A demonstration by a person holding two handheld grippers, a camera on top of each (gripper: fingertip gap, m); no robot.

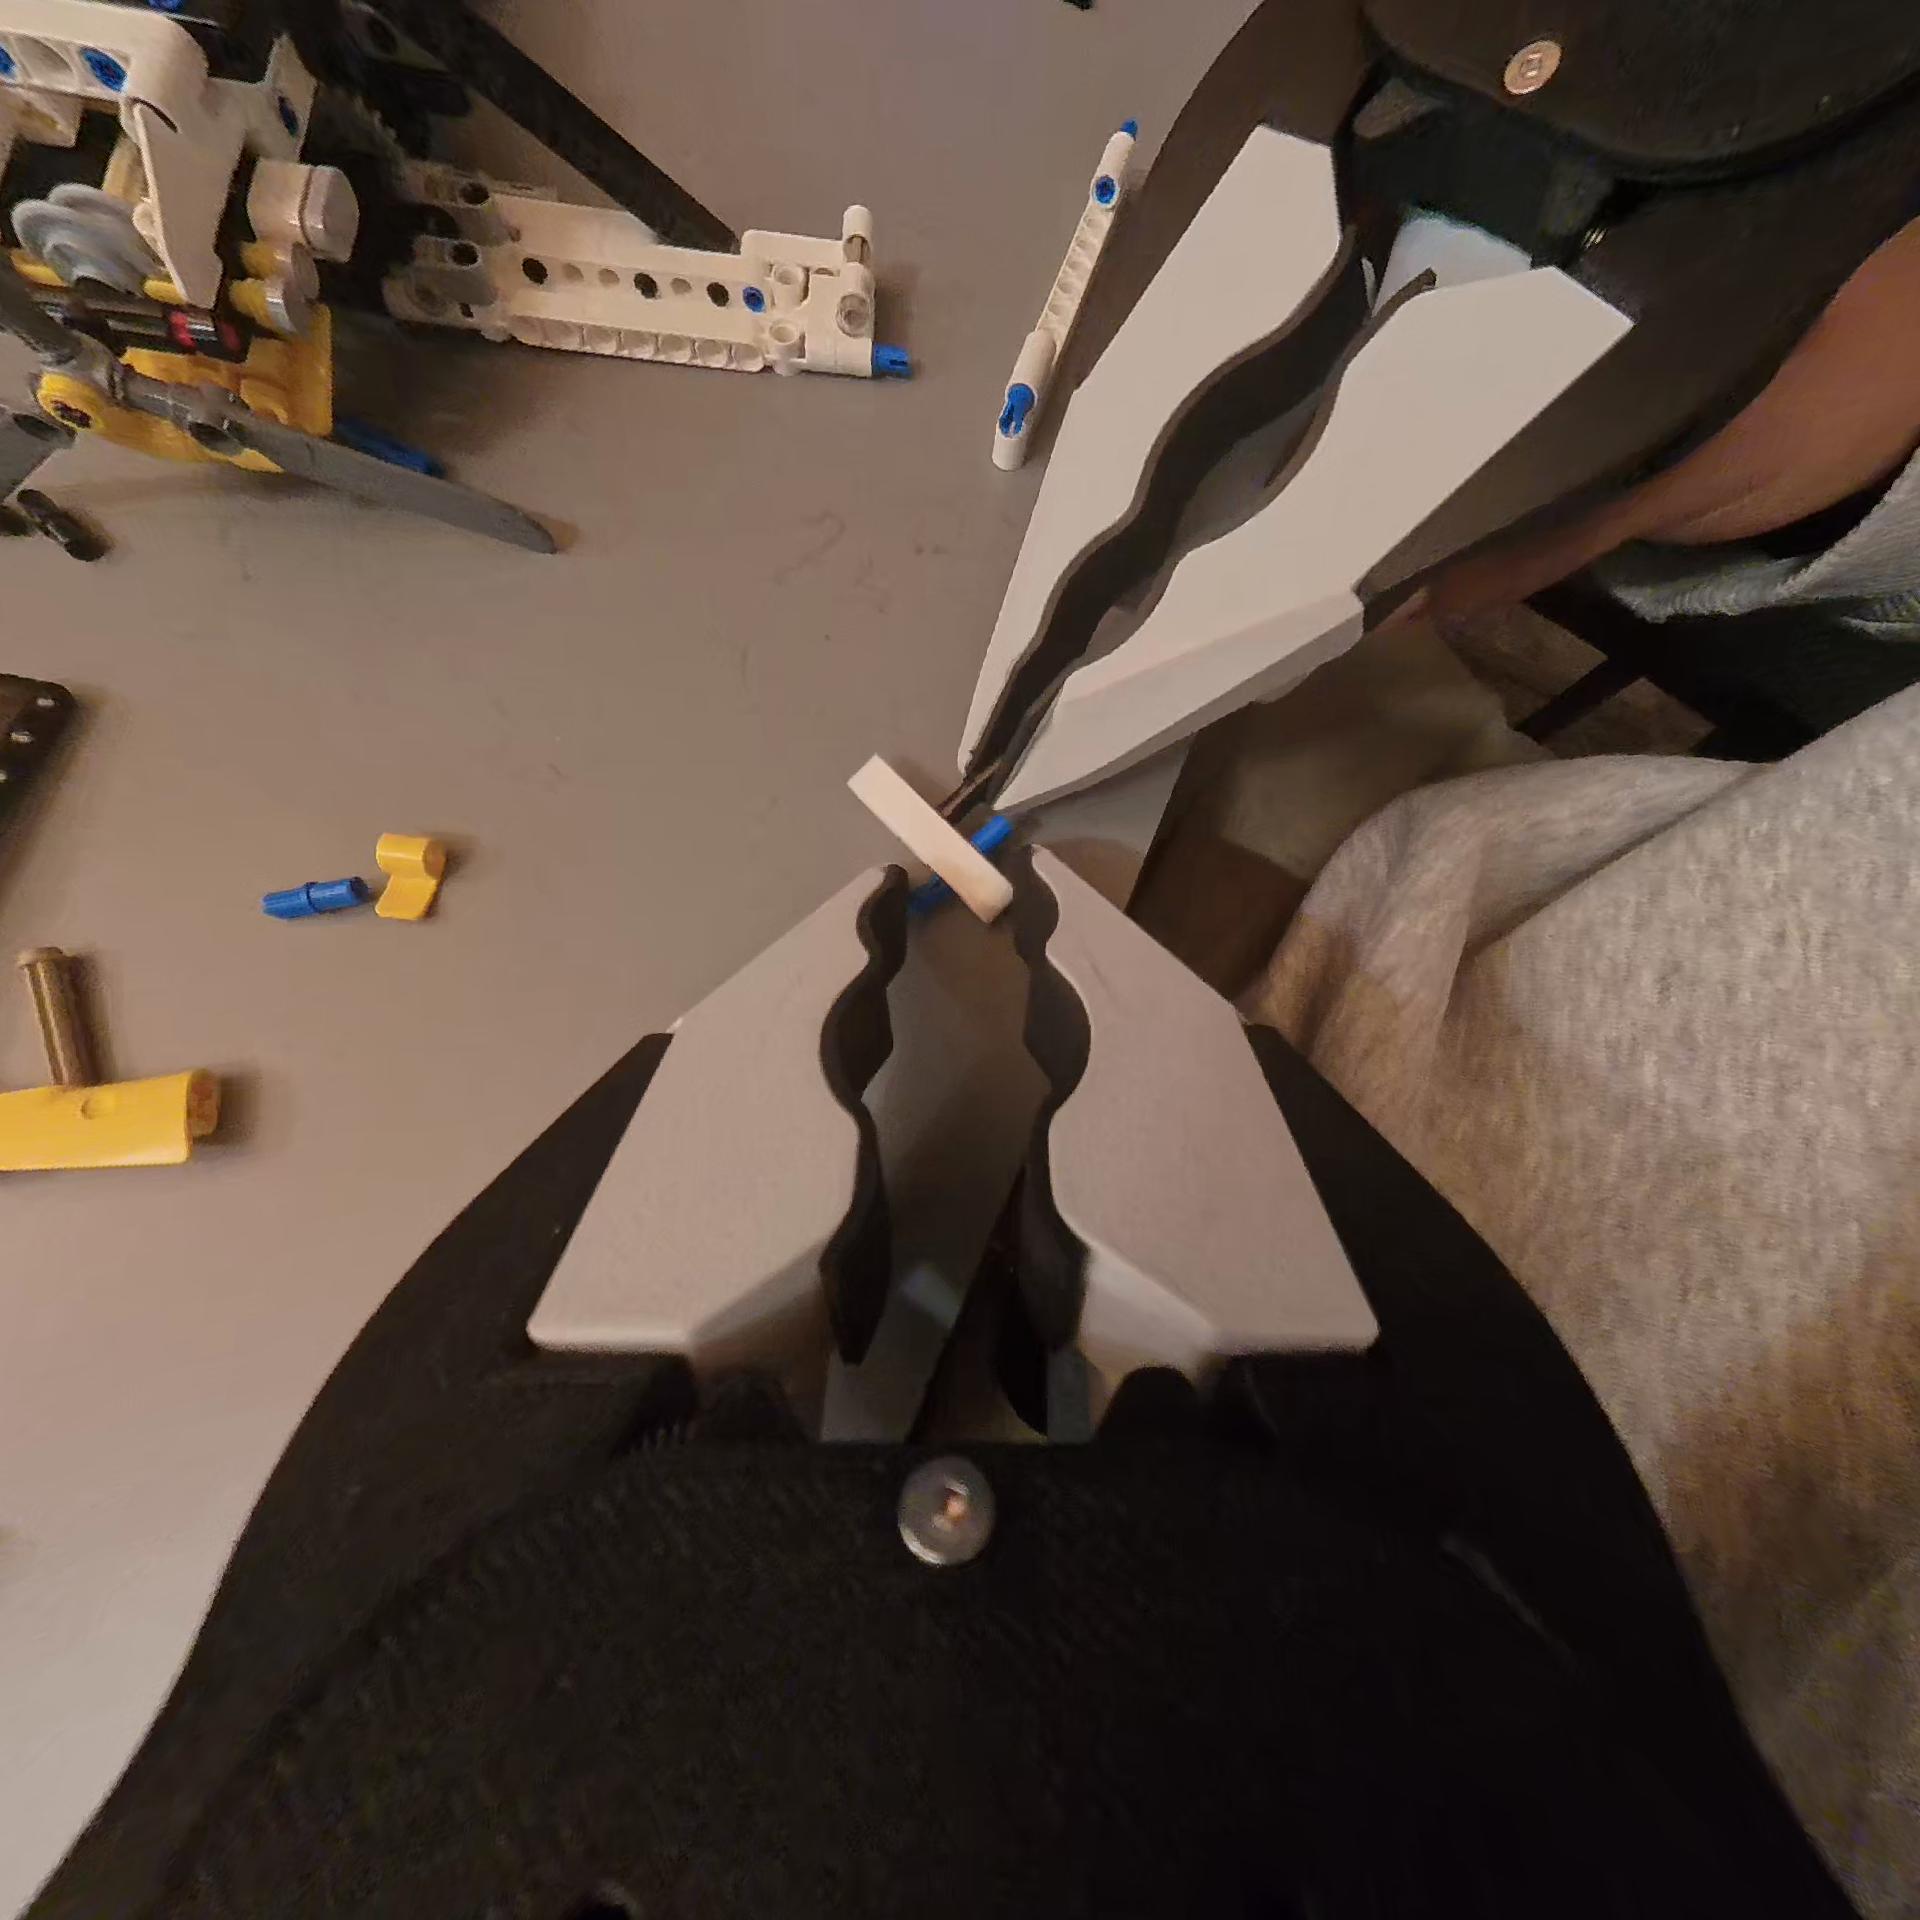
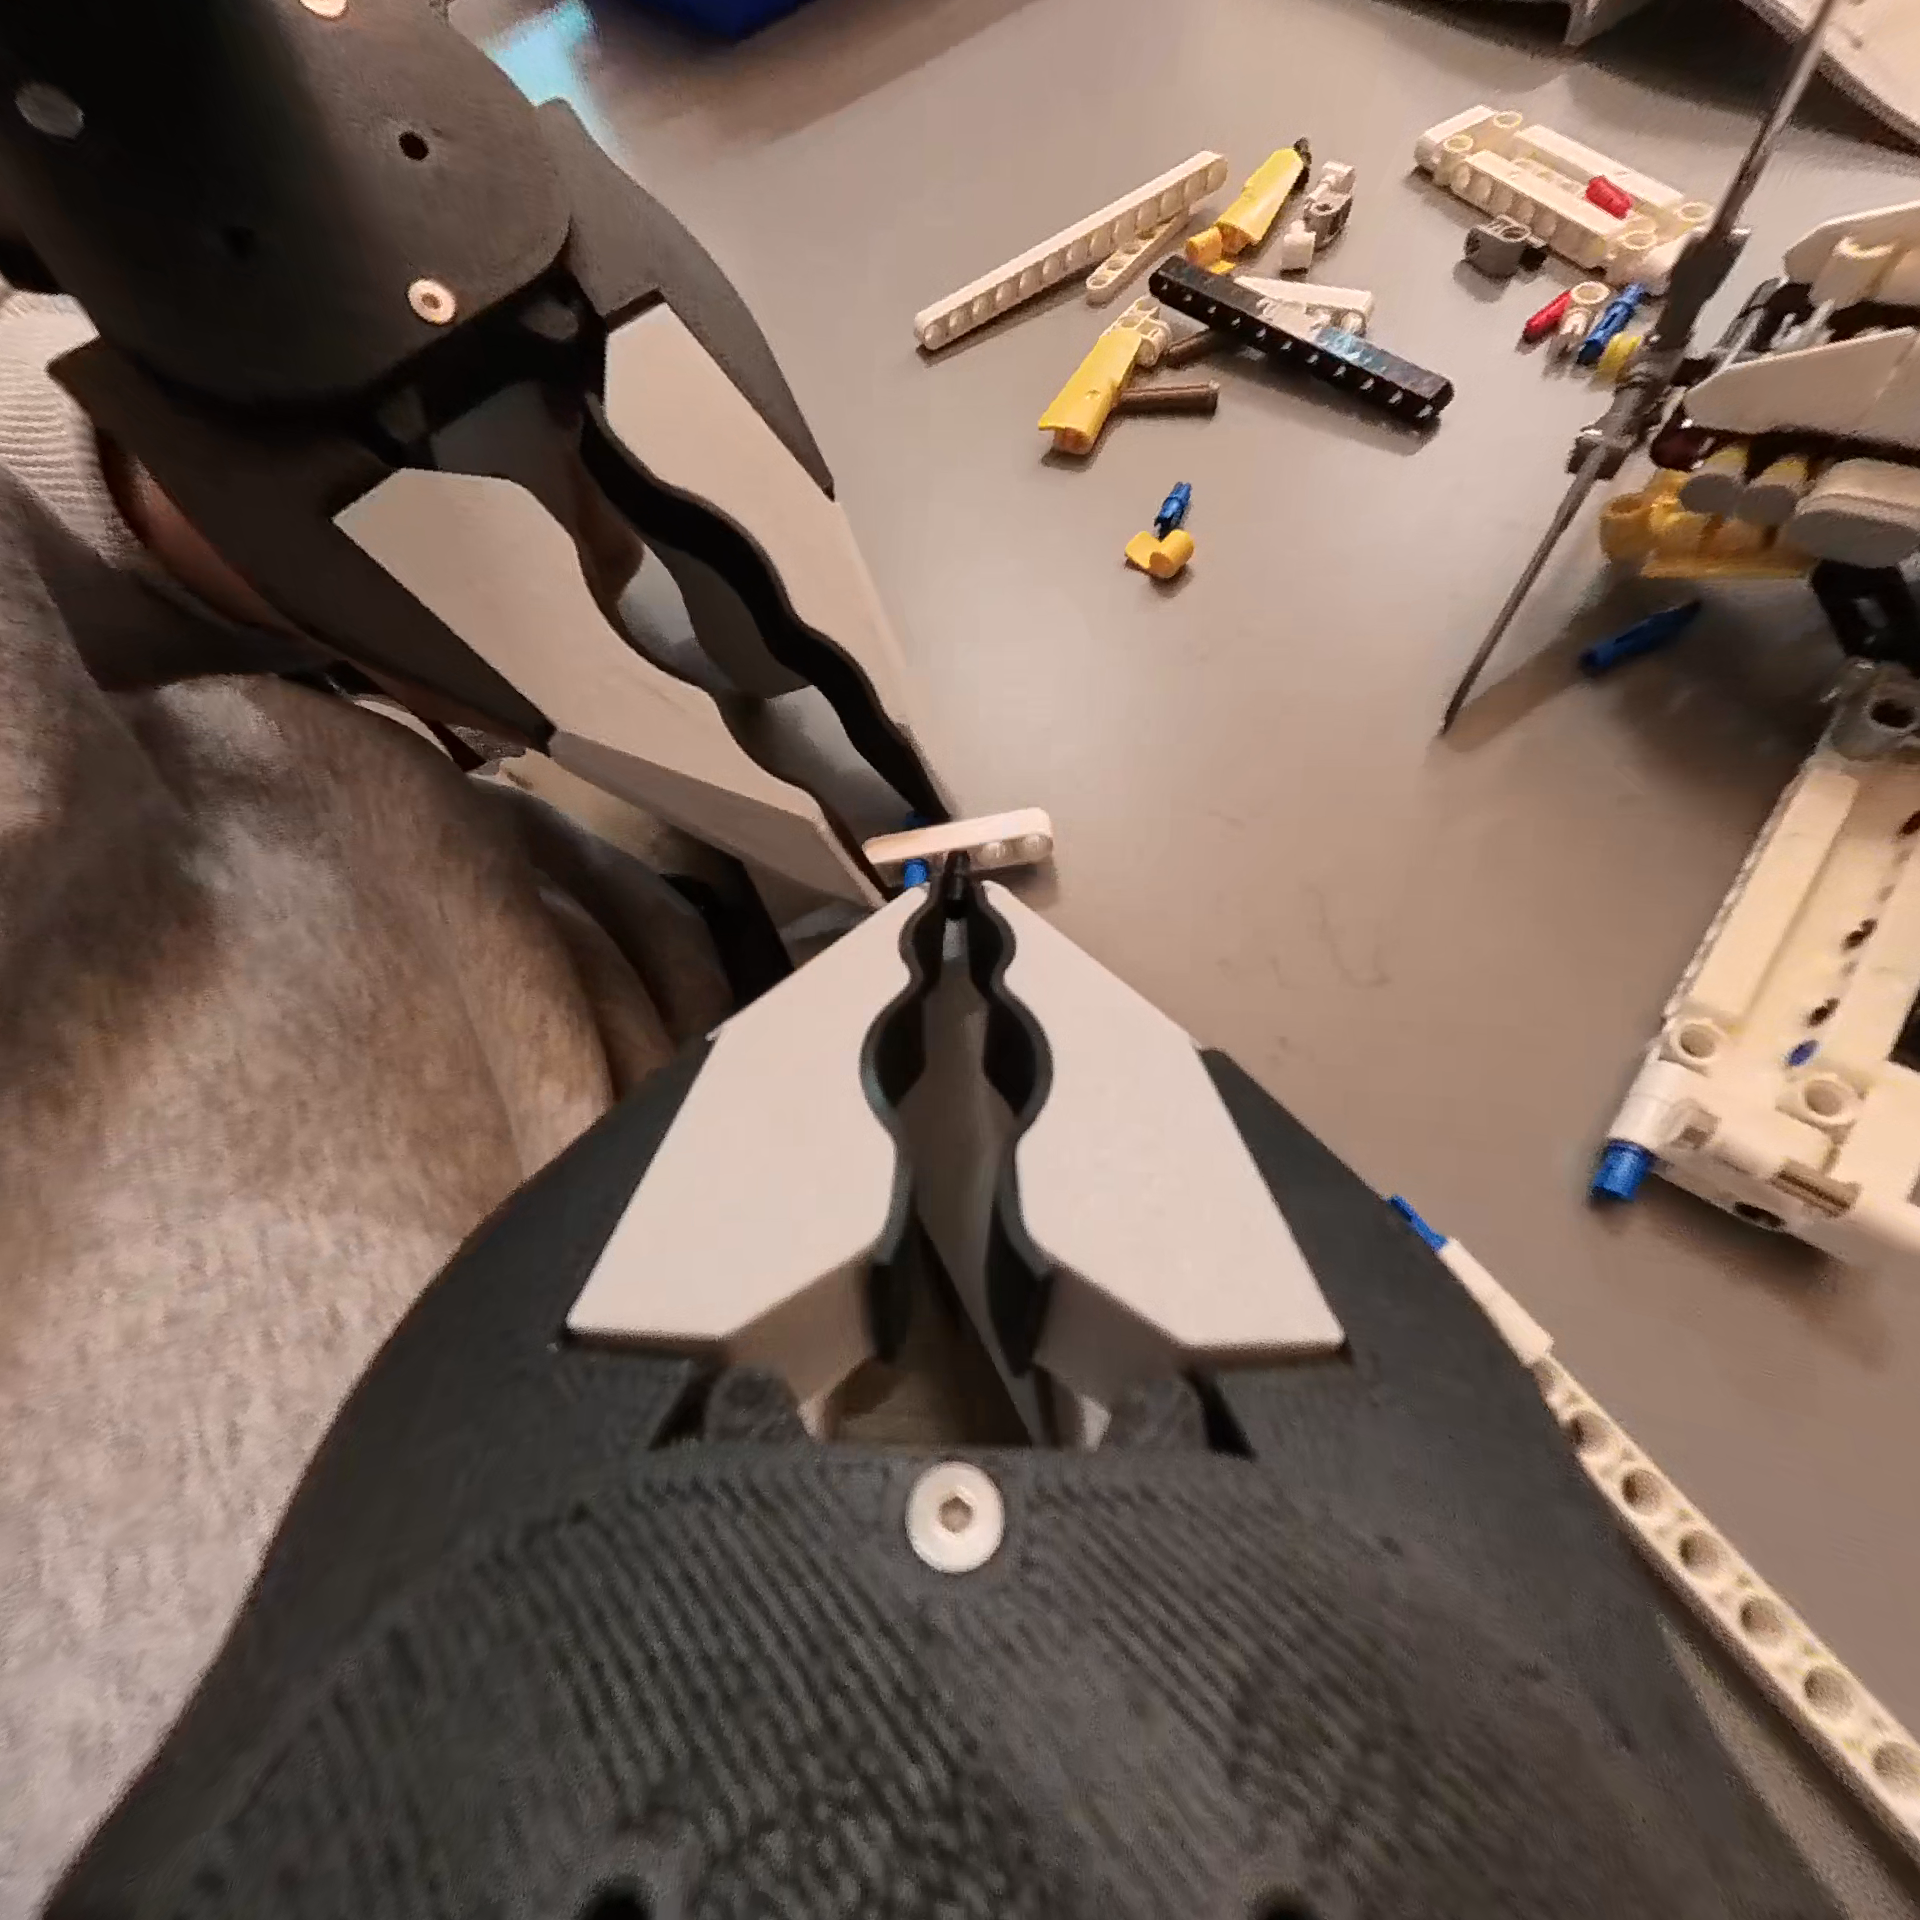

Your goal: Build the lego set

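My left gripper [image 1: 966, 878] is shut on a short white beam [image 1: 914, 821] with a blue pin [image 1: 992, 831] through it, held above the grey table's near edge. My right gripper [image 2: 956, 899] is shut on a small black pin [image 2: 953, 883], whose tip touches the white beam [image 2: 997, 836]. In the left wrist view the right gripper [image 1: 982, 795] comes in from the upper right. In the right wrist view the left gripper [image 2: 904, 857] comes in from the upper left. The two grippers meet tip to tip.
The white and yellow model [image 1: 208, 260] with a white frame [image 1: 644, 301] stands at the back. A long white beam [image 1: 1070, 301], a loose blue pin [image 1: 312, 896], a yellow connector [image 1: 410, 873] and a pile of parts [image 2: 1195, 281] lie on the table [image 1: 675, 623]. A person's grey clothing [image 1: 1610, 1039] is beside the grippers. My two grippers' fingertips are within a few centimetres of each other. The yellow connector [image 1: 410, 873] lies around 8 cm away from my left fingertips. The right camera catches it too, in the right wrist view [image 2: 1155, 544].
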